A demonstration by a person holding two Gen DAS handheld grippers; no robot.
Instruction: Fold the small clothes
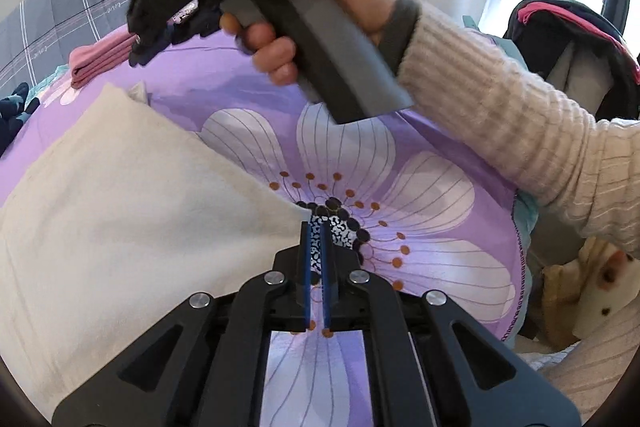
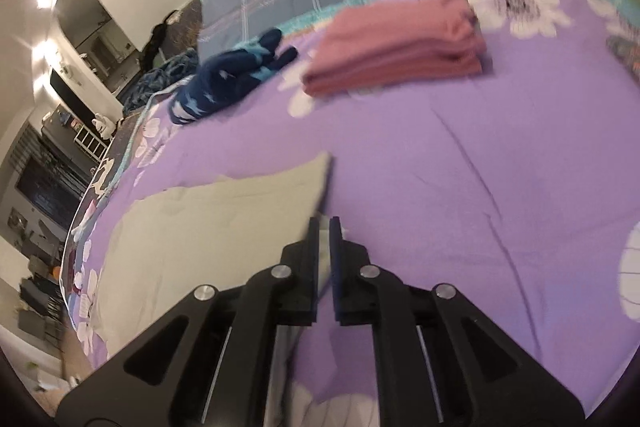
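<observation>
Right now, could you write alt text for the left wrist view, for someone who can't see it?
A cream cloth lies on a purple flowered bedspread, with the left tool nearly closed at its corner. Above, a hand in a cream ribbed sleeve holds the right tool over a folded pink garment.

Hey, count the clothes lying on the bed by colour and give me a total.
Cream cloth: 1
Pink folded garment: 1
Navy and light-blue patterned garment: 1
Total: 3
</observation>
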